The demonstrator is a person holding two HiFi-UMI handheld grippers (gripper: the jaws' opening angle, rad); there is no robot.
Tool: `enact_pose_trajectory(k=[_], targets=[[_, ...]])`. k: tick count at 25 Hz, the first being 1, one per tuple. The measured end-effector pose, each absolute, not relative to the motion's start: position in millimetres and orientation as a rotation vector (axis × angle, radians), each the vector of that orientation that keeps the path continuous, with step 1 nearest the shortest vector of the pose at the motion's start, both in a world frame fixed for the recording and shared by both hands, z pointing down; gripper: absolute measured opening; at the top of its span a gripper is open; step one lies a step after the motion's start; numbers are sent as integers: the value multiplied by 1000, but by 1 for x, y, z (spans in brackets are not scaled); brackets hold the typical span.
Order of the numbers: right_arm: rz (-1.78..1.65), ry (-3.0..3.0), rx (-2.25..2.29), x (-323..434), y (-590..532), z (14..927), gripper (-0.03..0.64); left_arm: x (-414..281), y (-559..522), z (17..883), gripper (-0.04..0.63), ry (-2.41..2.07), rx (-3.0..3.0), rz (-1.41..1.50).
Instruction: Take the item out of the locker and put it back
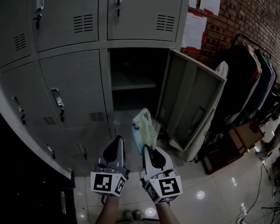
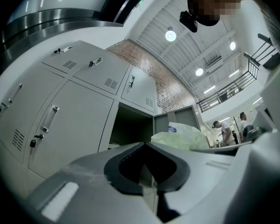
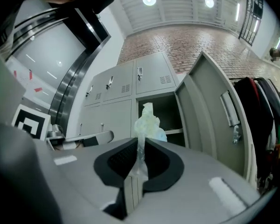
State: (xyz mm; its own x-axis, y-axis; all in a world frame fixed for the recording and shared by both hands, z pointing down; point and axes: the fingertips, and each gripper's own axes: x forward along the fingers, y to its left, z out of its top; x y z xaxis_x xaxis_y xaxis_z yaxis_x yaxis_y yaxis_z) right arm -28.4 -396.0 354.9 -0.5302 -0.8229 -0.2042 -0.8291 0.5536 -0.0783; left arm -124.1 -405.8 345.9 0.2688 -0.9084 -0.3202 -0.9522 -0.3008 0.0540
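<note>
A pale green and white plastic bag (image 1: 143,127) hangs in front of the open locker compartment (image 1: 133,73), outside it and a little below its shelf (image 1: 130,84). My right gripper (image 1: 147,148) is shut on the bag's lower end. In the right gripper view a thin strip of the bag (image 3: 147,122) is pinched between the dark pads of that gripper (image 3: 139,146). My left gripper (image 1: 117,141) is just left of the bag, shut with nothing in it. From the left gripper (image 2: 147,146) the bag (image 2: 177,136) shows over its right jaw.
The locker door (image 1: 191,101) stands swung open to the right. Shut grey lockers (image 1: 70,87) fill the left and top. A clothes rack (image 1: 252,73) and boxes (image 1: 233,143) stand at the right by a brick wall. People (image 2: 226,129) stand far off.
</note>
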Motion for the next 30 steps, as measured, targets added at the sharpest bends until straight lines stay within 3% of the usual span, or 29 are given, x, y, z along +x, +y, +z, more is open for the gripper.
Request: enact_pose_trajectory(k=[20,30], targets=[[39,2571,-1358,-18,-390,350,34,-141,-393,339,3,1828,-2309,464],[177,2640,-1391,-68,-577,237,34,-167,-410,349,3,1892,-2288,464]])
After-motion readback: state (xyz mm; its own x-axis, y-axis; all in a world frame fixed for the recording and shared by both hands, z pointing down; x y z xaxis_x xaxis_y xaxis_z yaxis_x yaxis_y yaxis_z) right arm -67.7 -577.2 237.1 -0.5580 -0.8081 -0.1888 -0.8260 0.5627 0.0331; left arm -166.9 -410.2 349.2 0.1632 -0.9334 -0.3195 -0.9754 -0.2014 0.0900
